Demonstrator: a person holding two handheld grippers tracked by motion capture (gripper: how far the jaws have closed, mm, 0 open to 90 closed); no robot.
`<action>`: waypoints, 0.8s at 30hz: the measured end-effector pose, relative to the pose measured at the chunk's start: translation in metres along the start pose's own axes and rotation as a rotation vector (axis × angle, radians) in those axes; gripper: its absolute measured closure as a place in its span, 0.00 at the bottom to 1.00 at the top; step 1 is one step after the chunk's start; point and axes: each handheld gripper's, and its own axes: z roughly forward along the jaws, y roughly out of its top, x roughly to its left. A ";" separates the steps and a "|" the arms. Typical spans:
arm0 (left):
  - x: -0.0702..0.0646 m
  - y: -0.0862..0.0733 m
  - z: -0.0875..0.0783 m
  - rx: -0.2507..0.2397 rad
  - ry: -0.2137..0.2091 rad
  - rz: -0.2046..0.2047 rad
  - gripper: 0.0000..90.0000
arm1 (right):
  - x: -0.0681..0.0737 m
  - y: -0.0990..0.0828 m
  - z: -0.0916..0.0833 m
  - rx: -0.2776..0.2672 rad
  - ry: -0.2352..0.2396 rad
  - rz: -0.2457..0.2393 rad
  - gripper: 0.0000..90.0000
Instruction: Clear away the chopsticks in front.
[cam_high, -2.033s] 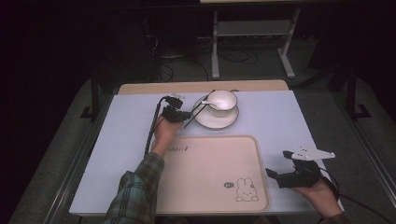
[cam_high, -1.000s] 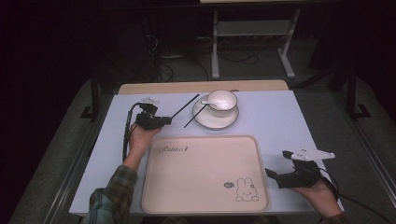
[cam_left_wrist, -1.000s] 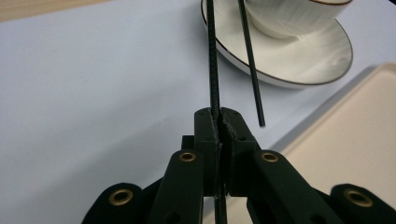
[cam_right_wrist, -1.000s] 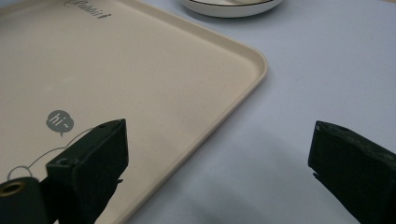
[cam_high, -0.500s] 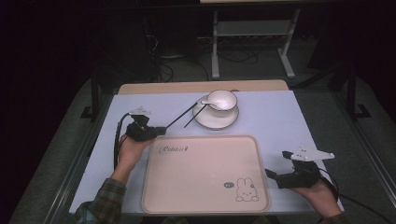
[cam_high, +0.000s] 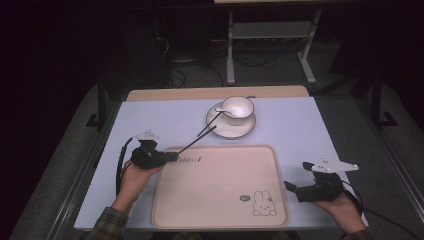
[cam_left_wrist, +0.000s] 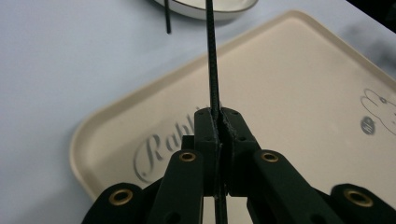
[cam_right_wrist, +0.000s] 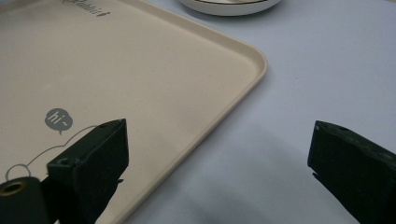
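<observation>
Sitting on a pale lavender tabletop (cam_high: 150, 117) in a dark room, metal rack legs (cam_high: 270, 45) showing behind. Reading "Rabbit" in script on the cream tray (cam_high: 220, 185), plus a "hi" bubble by the bunny drawing (cam_high: 262, 204). Left gripper (cam_high: 167, 157) clenching one black chopstick (cam_high: 192, 143) over the tray's corner; second chopstick (cam_high: 206, 131) leaning on the saucer (cam_high: 231, 125). Right gripper (cam_high: 292, 189) gaping, holding nothing, beside the tray's edge.
</observation>
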 end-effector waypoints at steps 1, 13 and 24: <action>-0.002 -0.002 -0.001 0.005 -0.003 0.001 0.95 | 0.000 0.000 0.000 0.000 0.000 -0.001 0.05; -0.020 -0.021 0.004 0.066 -0.040 0.019 0.95 | -0.001 0.000 0.001 0.004 -0.002 -0.005 0.05; -0.019 -0.028 0.018 0.139 -0.030 0.042 0.94 | 0.000 0.001 0.001 -0.001 -0.001 -0.005 0.05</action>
